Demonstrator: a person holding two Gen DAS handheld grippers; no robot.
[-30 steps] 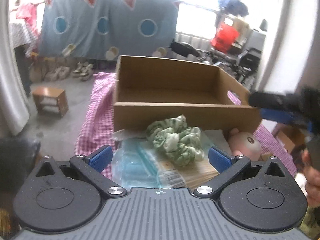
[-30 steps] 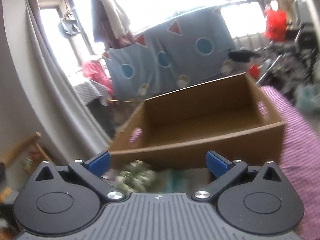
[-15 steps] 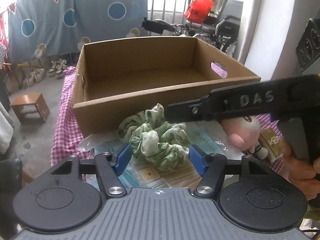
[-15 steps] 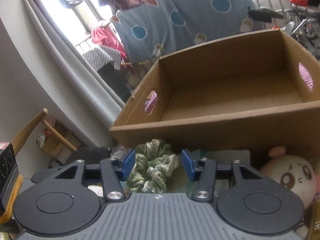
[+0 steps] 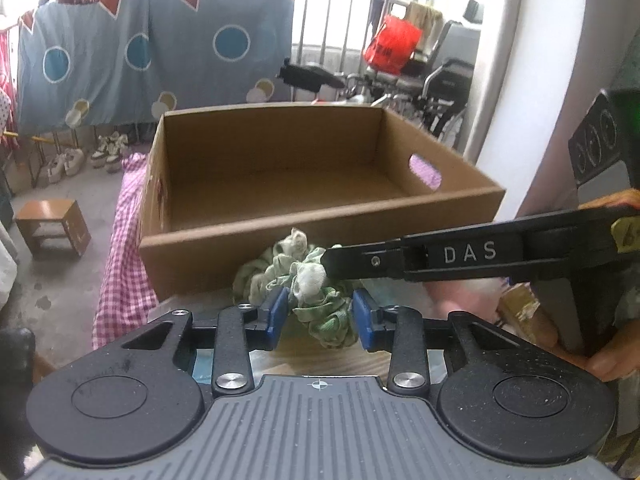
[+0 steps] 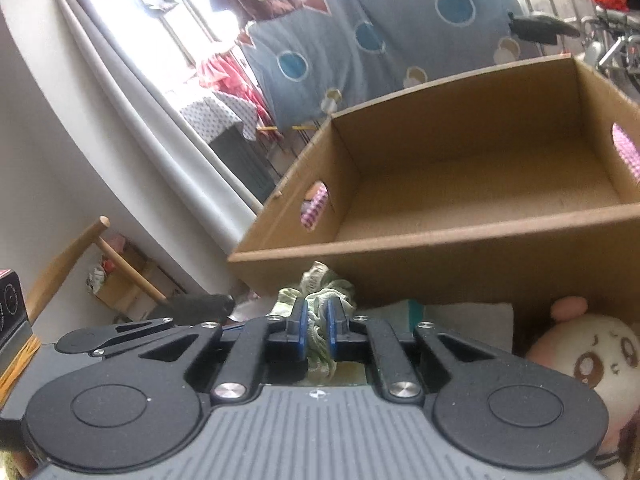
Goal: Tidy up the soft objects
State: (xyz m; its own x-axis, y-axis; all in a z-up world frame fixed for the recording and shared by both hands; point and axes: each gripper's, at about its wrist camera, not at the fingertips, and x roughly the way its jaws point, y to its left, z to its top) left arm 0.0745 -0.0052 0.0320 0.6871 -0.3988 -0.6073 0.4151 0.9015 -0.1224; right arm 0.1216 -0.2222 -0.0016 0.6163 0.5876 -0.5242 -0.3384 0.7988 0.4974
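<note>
Left wrist view: the left tongs (image 5: 318, 316) have just been closing and their blue pads now press both sides of the green scrunchie (image 5: 308, 292), grasping it. The scrunchie lies on packets on the table, just in front of the near wall of the cardboard box (image 5: 320, 240). The box is open-topped, with nothing visible inside, and stands on the pink checked cloth (image 5: 120, 272) that hangs over the table's left edge. The right tongs (image 5: 332, 266) enter from the right as a black bar marked DAS, with the tip on the upper part of the scrunchie; a hand (image 5: 600, 344) holds their grip at the right edge. Right wrist view: the right tongs (image 6: 316, 330) have just been closing and are clenched on a fold of the green scrunchie (image 6: 320, 292), with the pads nearly meeting. The cardboard box (image 6: 440, 248) stands directly behind. A plush toy (image 6: 588, 356) with a printed face lies to the right, near the box's front wall.
</note>
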